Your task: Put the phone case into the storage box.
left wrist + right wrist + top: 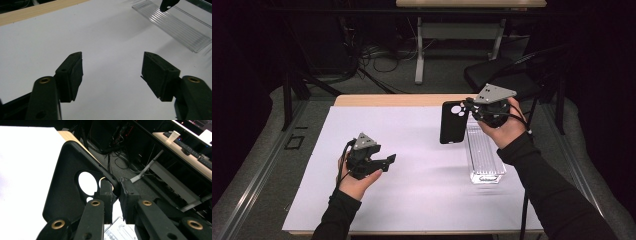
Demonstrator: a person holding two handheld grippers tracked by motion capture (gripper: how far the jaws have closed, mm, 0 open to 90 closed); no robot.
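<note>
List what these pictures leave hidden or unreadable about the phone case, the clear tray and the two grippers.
- Phone case: its lower end is cut off by the bottom edge and the fingers in the right gripper view.
- Clear tray: the high view is too coarse to tell whether anything lies in it; the right gripper and hand cover its far end.
- Left gripper: the hand hides its underside in the high view.

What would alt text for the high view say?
The right gripper holds a black phone case upright above a white table, beside a clear plastic tray. The left gripper hangs open nearer the front.
</note>
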